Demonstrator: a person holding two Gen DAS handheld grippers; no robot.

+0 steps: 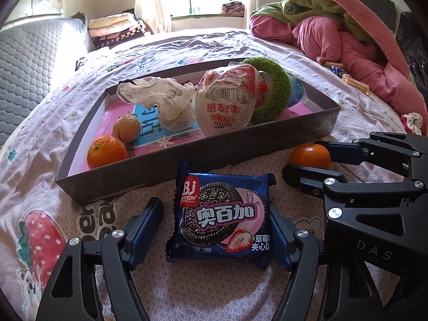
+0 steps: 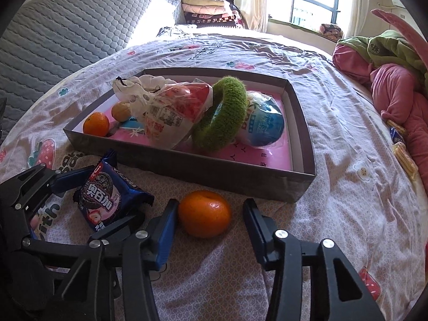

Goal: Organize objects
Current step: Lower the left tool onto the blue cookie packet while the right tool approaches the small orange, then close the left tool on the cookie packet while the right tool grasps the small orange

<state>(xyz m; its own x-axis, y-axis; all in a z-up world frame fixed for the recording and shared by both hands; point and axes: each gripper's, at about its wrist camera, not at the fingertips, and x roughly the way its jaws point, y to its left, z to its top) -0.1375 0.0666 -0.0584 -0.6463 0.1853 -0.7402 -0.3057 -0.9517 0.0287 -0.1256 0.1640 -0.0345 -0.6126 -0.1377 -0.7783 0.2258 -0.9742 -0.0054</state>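
1. We're working over a bed, and the collection point is the shallow grey box on the bedspread. It already holds two oranges in the near-left corner, a white pouch, two big wrapped toy eggs and a green knitted ring, so loose stuff goes in there.

2. Two things are left outside, both just in front of the box's near wall: the blue cookie pack and a loose orange. That's why both claws sit low here.

3. Our left gripper is spread wide with the pack lying flat between its fingers. The right-hand pad looks right up against the wrapper's edge and the other is clear of it, so we're holding nothing yet. Straddling its width makes sense, since a squeeze would catch the wrapper's two sides.

4. Our right gripper brackets the orange. There's a visible gap on the right side, and the left pad is just beside the fruit, so no grip either.

5. Best guess: both close next, then lift over the wall. The orange could roll if it's pinched off-centre.
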